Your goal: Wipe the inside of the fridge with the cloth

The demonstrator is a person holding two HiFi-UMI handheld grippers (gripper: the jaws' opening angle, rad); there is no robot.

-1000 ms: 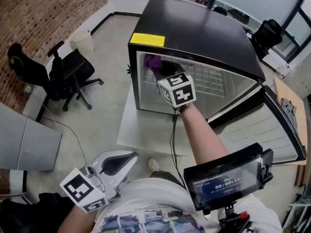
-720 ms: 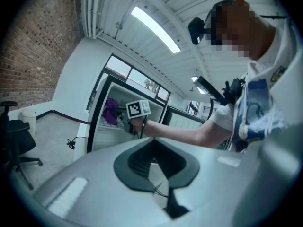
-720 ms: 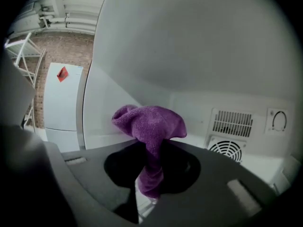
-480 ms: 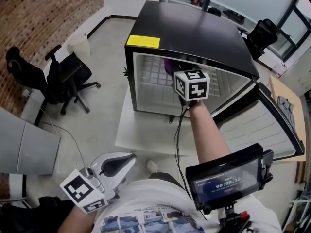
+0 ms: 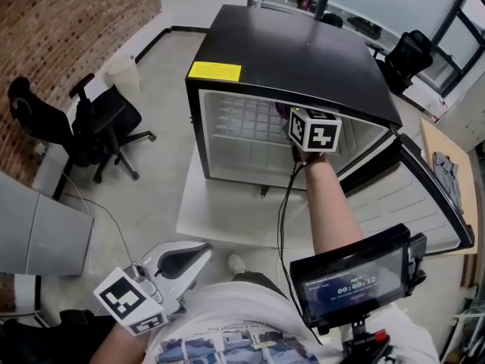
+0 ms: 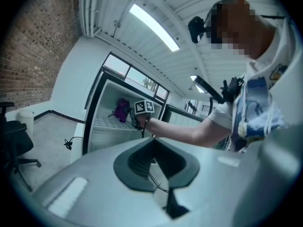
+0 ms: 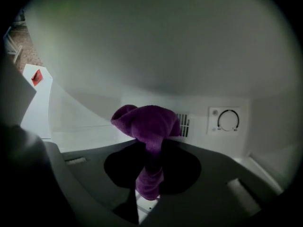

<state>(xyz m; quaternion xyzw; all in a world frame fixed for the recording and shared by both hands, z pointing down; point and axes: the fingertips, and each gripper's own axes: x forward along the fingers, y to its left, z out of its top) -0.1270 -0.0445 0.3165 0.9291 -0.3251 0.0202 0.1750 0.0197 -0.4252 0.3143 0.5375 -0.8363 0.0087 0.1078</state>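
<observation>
Right arm extended, right gripper [image 7: 150, 188] fingers clamped on cloth [image 7: 149, 124]; left gripper [image 6: 168, 193] low, fingers together.

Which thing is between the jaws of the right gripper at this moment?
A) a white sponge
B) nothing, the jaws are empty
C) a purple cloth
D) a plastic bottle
C: in the right gripper view, the right gripper has its jaws closed on a purple cloth, inside the white interior of the fridge.
</observation>
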